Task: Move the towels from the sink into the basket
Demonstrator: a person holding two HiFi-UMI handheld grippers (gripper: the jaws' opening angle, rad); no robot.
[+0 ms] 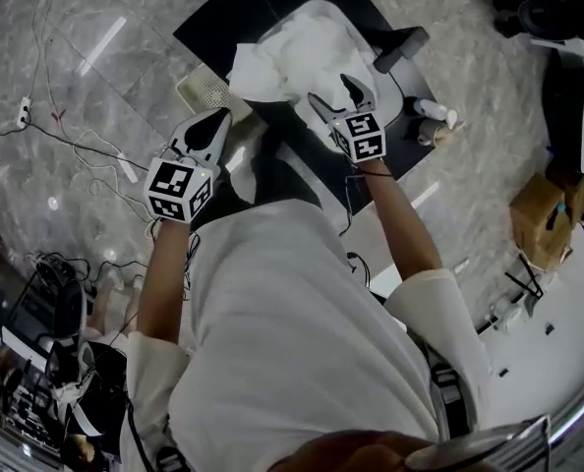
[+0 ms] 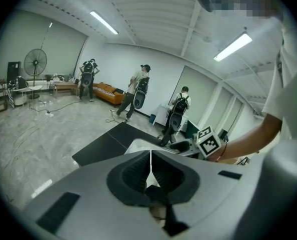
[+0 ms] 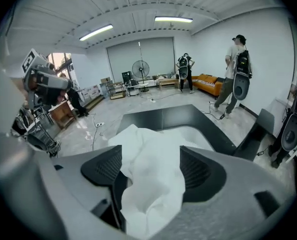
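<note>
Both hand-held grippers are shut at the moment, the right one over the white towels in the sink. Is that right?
No. The right hand-held gripper is open, with a white towel between its parted jaws, as the right gripper view shows. Only the left hand-held gripper is shut.

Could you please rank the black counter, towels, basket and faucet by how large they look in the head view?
1. black counter
2. towels
3. basket, partly hidden by the towels
4. faucet, slimmer than the basket
</note>
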